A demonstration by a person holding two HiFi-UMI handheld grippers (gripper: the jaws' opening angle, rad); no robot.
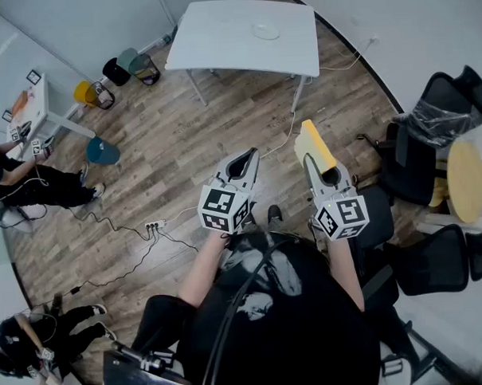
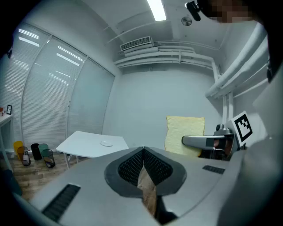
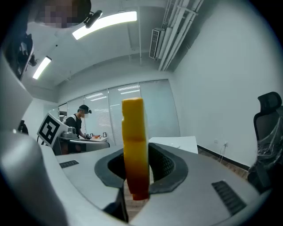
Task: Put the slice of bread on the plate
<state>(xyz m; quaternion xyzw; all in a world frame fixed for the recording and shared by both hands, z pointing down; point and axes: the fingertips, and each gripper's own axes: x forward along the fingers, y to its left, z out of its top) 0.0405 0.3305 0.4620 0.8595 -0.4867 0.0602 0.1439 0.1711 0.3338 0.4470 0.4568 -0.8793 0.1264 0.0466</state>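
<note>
Bread stands upright in the right gripper, fingers pinching it, the left gripper empty with fingers together; carrying seems under way, and next comes reaching the plate on the far worktop.

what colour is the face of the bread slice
The bread slice face is pale yellow; left gripper view shows it best.

Blk office chairs at right, power strip on wood floor

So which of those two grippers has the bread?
The right gripper: its fingers clamp the yellow slice upright. The left gripper has its fingers shut on nothing.
</note>
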